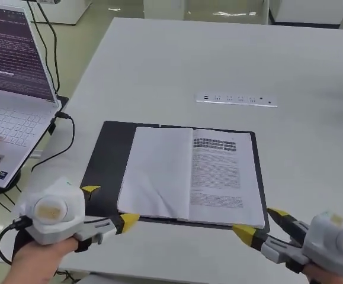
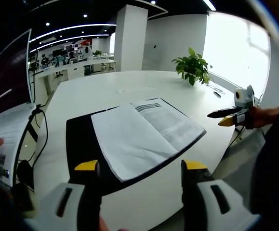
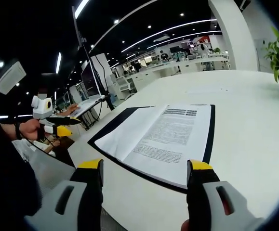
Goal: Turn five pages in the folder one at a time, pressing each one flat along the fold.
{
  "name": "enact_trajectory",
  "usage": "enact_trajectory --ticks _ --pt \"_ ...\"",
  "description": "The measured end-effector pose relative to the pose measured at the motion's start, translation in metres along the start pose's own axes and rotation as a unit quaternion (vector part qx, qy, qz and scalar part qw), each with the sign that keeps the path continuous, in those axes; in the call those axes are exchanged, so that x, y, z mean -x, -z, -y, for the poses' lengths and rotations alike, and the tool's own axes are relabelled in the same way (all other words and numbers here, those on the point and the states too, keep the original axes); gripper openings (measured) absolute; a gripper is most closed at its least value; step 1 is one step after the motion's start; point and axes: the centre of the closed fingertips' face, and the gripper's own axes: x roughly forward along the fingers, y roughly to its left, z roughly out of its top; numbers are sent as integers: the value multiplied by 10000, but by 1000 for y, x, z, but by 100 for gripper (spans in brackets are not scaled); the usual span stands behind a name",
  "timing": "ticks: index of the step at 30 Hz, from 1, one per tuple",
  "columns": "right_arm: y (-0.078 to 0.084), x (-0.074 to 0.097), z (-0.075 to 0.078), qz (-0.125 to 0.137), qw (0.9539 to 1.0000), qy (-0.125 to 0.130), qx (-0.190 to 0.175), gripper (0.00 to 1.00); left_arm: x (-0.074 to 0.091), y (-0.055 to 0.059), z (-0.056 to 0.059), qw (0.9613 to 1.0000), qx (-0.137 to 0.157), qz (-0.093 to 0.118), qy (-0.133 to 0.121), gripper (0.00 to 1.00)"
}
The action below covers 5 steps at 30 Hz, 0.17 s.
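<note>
A black folder (image 1: 109, 163) lies open on the white table, holding stapled pages: a blank left page (image 1: 156, 171) and a printed right page (image 1: 221, 174). The folder also appears in the left gripper view (image 2: 79, 139) and in the right gripper view (image 3: 117, 122). My left gripper (image 1: 109, 206) hovers off the folder's near left corner, open, with nothing between its yellow-tipped fingers (image 2: 86, 166). Off the near right corner my right gripper (image 1: 260, 222) is open and empty too, its fingertips (image 3: 200, 166) apart. Neither touches the paper.
An open laptop (image 1: 11, 112) with cables (image 1: 61, 142) stands at the left, a hand resting on its keys. A white power strip (image 1: 236, 99) lies beyond the folder. A potted plant (image 2: 193, 70) is at the table's far end. Bare tabletop (image 1: 218, 53) stretches behind.
</note>
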Motion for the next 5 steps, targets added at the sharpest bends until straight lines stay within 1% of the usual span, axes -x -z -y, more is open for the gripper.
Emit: enact_trajectory --ticks 5 --pt "1 0 2 -43 10000 24 2 72 1 0 1 10000 29 16 0 68"
